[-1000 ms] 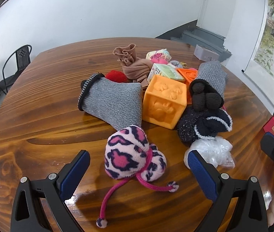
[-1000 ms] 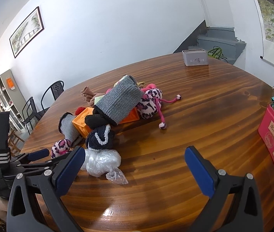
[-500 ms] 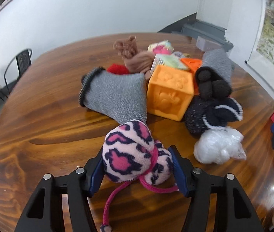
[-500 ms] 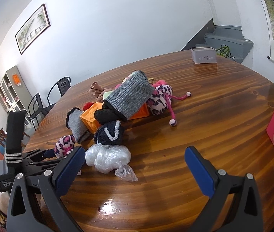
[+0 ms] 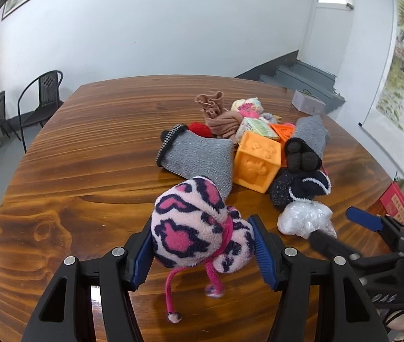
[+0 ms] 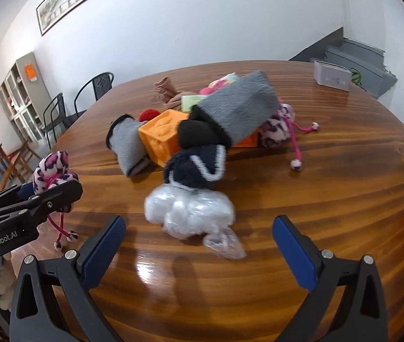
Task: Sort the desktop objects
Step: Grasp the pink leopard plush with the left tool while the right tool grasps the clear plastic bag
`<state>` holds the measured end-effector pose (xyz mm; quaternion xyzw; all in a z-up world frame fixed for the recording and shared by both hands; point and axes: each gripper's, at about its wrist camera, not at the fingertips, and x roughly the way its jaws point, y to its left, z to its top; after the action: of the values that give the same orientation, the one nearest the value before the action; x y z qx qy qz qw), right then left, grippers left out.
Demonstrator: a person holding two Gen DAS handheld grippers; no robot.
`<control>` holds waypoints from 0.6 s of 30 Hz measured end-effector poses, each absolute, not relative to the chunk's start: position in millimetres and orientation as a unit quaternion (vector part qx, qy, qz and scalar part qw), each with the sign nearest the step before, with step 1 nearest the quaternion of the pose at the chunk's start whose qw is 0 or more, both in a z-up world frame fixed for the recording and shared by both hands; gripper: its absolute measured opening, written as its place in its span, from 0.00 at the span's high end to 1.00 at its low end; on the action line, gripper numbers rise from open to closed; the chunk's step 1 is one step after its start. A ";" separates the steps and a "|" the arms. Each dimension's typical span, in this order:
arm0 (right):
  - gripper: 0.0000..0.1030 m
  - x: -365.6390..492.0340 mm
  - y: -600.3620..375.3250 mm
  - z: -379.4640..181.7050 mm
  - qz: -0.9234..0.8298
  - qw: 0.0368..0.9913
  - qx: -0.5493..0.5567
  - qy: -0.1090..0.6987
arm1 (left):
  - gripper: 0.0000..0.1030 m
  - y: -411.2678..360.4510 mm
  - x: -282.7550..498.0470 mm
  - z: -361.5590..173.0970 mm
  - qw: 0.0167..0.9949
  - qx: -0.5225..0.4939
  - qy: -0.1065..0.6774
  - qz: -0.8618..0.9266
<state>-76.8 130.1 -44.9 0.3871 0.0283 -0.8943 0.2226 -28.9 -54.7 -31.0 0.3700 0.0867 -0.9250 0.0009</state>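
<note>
From the left wrist view we see our left gripper (image 5: pixel 203 252) clamped on a fluffy pink-and-white sock (image 5: pixel 199 228) with dark navy leopard blotches, its blue pads pressing both sides. A magenta cord is tied round the sock, and two cord ends with small pompoms hang below it above the wooden bench (image 5: pixel 87 156). Beyond it lies the heap: a grey knitted sock (image 5: pixel 199 156) with a black striped cuff, an orange embossed toy cube (image 5: pixel 257 164) just beside it, a dark navy fuzzy sock (image 5: pixel 298 189) with a white edge, and a second grey sock with black toe (image 5: pixel 306 145) leaning over them. A crumpled clear plastic bag (image 5: pixel 304 218) sits at the near edge of the heap. Further back are a brown bunched sock (image 5: pixel 220 116) and a small grey box (image 5: pixel 307 104). Our right gripper (image 5: pixel 341 229) enters from the right near the bag

From the right wrist view our right gripper (image 6: pixel 199 253) stands wide open, its blue pads either side of the plastic bag (image 6: pixel 190 213) without touching it. The navy sock (image 6: pixel 196 165) touches the bag's far side, with the orange cube (image 6: pixel 162 136) and the grey sock (image 6: pixel 239 111) behind. A second leopard sock (image 6: pixel 278 128) lies at the heap's right, its cords trailing on the bench (image 6: pixel 344 171). At the left, the left gripper (image 6: pixel 45 196) holds the leopard sock (image 6: pixel 52 171) lifted off the wood
</note>
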 end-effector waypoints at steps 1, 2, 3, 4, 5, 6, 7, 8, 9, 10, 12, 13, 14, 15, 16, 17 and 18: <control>0.00 -79.0 123.1 -46.0 -0.894 0.220 0.388 0.041 | 0.39 -53.9 -28.8 -31.3 0.000 0.371 0.086 -0.925; 0.01 -81.2 117.5 -47.8 -0.893 0.218 0.391 0.050 | 0.39 -53.1 -28.6 -31.6 -0.001 0.371 0.085 -0.925; 0.03 -83.4 112.3 -49.7 -0.891 0.216 0.394 0.058 | 0.39 -52.4 -28.4 -31.9 -0.003 0.372 0.085 -0.924; 0.09 -86.1 109.1 -52.0 -0.889 0.215 0.400 0.061 | 0.39 -51.6 -28.2 -32.2 -0.004 0.373 0.084 -0.924; 0.12 -88.8 106.7 -54.4 -0.885 0.216 0.407 0.062 | 0.39 -50.9 -28.0 -32.4 -0.005 0.373 0.083 -0.924; 0.15 -91.5 104.2 -56.8 -0.882 0.216 0.414 0.063 | 0.39 -50.1 -27.9 -32.7 -0.006 0.374 0.082 -0.924; 0.20 -92.5 103.9 -59.3 -0.880 0.215 0.419 0.065 | 0.39 -49.5 -27.8 -33.4 -0.007 0.376 0.081 -0.923; 0.22 -92.9 104.4 -61.8 -0.878 0.214 0.423 0.068 | 0.39 -48.9 -27.8 -34.1 -0.008 0.378 0.081 -0.922; 0.26 -93.3 104.8 -64.4 -0.876 0.213 0.427 0.071 | 0.39 -47.7 -27.1 -33.9 -0.010 0.378 0.079 -0.922; 0.29 -92.7 105.0 -66.0 -0.875 0.211 0.429 0.076 | 0.39 -46.3 -26.3 -33.4 -0.012 0.377 0.078 -0.923; 0.32 -90.7 105.1 -67.4 -0.875 0.208 0.427 0.089 | 0.39 -43.9 -25.0 -32.5 -0.013 0.375 0.074 -0.924; 0.35 -88.7 104.9 -66.8 -0.876 0.208 0.424 0.094 | 0.39 -43.6 -24.9 -32.4 -0.013 0.374 0.074 -0.924; 0.36 -86.0 105.0 -66.0 -0.878 0.209 0.420 0.098 | 0.39 -43.5 -25.0 -32.4 -0.013 0.374 0.074 -0.924; 0.38 -83.2 105.3 -65.2 -0.879 0.210 0.416 0.100 | 0.39 -44.0 -25.1 -32.7 -0.012 0.374 0.075 -0.924; 0.39 -81.4 106.3 -64.1 -0.880 0.212 0.413 0.100 | 0.39 -44.7 -25.4 -32.9 -0.010 0.374 0.076 -0.924; 0.40 -79.8 107.8 -62.9 -0.881 0.214 0.411 0.099 | 0.39 -45.4 -25.4 -33.0 -0.009 0.374 0.077 -0.924; 0.40 -77.8 110.3 -60.6 -0.883 0.216 0.407 0.095 | 0.39 -45.9 -25.4 -32.7 -0.008 0.373 0.079 -0.924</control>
<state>-77.8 110.3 -60.6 0.4065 0.0954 -0.8825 0.2163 -25.4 -45.9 -32.7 0.3734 0.0785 -0.9243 -0.0079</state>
